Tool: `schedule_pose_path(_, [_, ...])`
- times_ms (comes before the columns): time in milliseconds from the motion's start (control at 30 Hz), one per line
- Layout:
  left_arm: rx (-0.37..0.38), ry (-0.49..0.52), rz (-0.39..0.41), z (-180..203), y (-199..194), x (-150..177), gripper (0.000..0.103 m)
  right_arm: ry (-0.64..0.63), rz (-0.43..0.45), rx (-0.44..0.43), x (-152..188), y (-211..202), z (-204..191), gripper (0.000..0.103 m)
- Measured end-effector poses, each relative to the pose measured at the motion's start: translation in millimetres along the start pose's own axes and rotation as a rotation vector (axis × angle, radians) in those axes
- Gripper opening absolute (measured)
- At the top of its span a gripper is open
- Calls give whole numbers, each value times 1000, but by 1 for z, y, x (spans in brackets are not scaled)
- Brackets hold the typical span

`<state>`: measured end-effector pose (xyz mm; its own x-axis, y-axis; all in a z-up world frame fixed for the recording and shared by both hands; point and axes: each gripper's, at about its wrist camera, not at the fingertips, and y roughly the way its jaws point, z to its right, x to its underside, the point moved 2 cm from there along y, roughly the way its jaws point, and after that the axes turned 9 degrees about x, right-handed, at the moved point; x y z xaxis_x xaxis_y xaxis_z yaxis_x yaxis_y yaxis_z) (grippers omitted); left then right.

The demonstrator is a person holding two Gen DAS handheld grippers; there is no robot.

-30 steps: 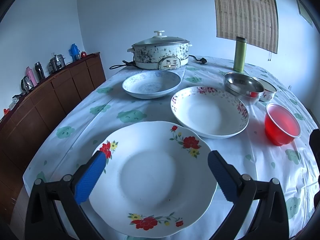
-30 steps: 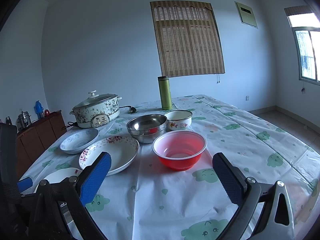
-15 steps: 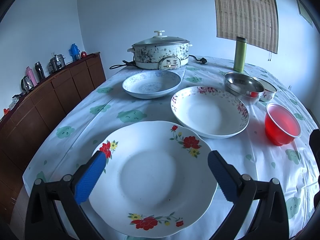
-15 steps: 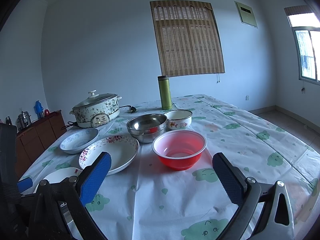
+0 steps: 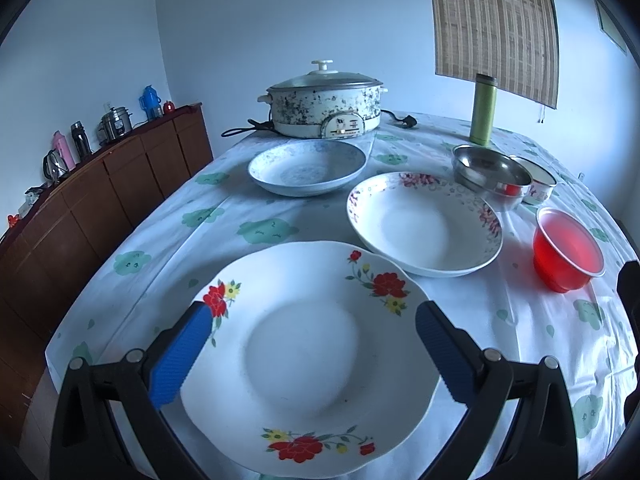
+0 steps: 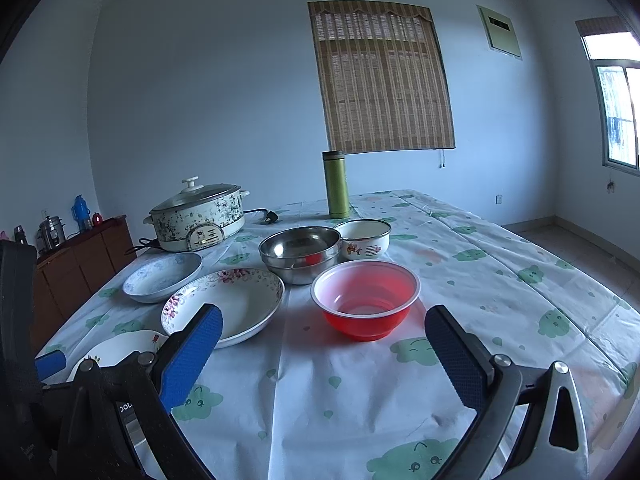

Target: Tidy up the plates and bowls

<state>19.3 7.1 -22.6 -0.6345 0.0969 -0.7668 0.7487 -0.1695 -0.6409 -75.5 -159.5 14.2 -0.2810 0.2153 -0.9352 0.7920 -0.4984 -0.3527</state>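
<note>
Nearest the left gripper (image 5: 310, 344), a large white scalloped plate with red and yellow flowers (image 5: 308, 356) lies flat on the cloud-printed white tablecloth (image 5: 256, 232); the blue-padded jaws stand wide apart over its two sides, and whether the pads touch the rim cannot be told. Just beyond it, with rims almost meeting, sits a deep white plate with a pink floral border (image 5: 424, 224), and farther back a pale blue-patterned shallow dish (image 5: 307, 172) rests in front of a speckled electric cooking pot with a glass lid (image 5: 324, 106). To the right, the right gripper (image 6: 322, 354) hovers above bare cloth with its jaws spread wide and empty. Ahead of it stands a translucent red plastic bowl (image 6: 366, 300), and behind that a stainless steel bowl (image 6: 300, 254) beside a small white enamel bowl with a cartoon print (image 6: 364, 238). A tall green flask (image 6: 336, 184) stands upright at the far end.
</note>
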Motion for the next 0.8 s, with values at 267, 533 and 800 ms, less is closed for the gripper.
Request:
schedule_pose_path(267, [-18, -11, -5, -30, -3, -6, 103, -32, -75, -106, -1, 11, -15, 102])
schedule_pose_path(533, [75, -183, -140, -115, 17, -18, 102, -107, -543, -478, 36, 64, -77, 60])
schedule_pose_path(800, [275, -168, -324, -116, 44, -12, 75, -134, -666, -571, 56, 77, -109, 25])
